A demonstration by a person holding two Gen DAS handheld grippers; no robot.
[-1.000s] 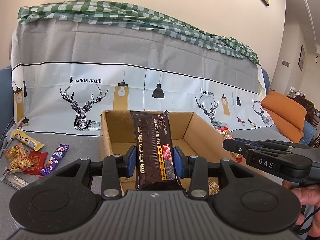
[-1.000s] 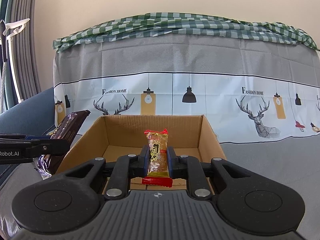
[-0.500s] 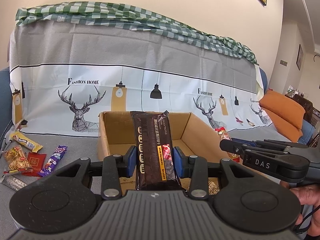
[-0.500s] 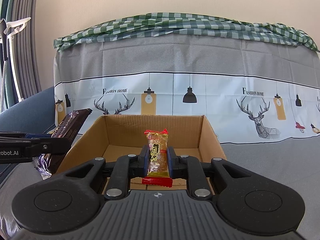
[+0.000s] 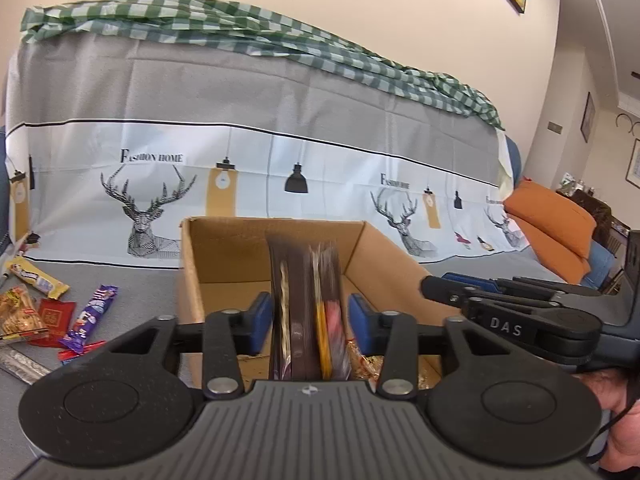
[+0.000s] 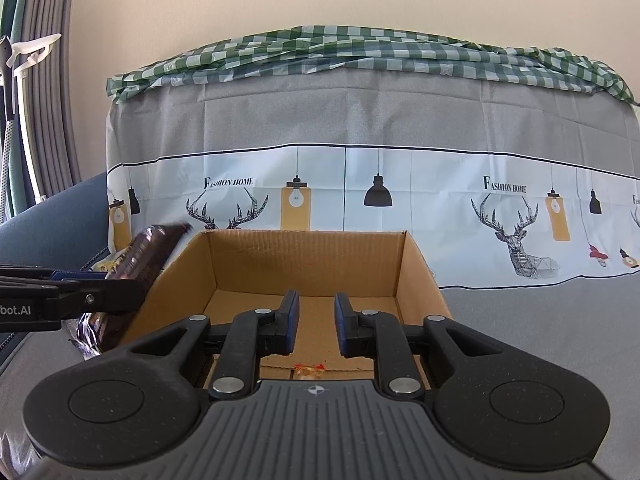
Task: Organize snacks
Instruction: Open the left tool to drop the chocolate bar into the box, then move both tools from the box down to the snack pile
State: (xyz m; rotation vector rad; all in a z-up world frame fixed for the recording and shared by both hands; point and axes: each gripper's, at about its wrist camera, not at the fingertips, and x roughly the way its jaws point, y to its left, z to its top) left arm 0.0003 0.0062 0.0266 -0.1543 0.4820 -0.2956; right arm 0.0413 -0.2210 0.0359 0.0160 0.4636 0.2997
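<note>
- Snacks are being dropped into the cardboard box (image 6: 308,264), which fills the centre of both wrist views; loose packets (image 5: 52,312) remain on the grey cover at the left edge of the left wrist view.
- Left gripper (image 5: 306,320): jaws have just been opening. The dark brown snack bar (image 5: 306,300) stands between the blue pads, motion-blurred, with a gap on either side; it appears to be slipping free, though the blur leaves this uncertain.
- Right gripper (image 6: 316,316): jaws have just been opening and stand spread with nothing between them. The small orange sweet packet (image 6: 309,369) shows low in the frame at the gripper body's edge, on the box floor.
- Step in hand, by judgement: a simultaneous release over the box.
- Recommended practice: hold both grippers steady above the box opening until each item has cleared the pads; keep the pads apart.
- Risk: the long bar could tip against the box's left wall and lodge on the rim. Confirm it lies flat before reaching for the packets at lower left.
</note>
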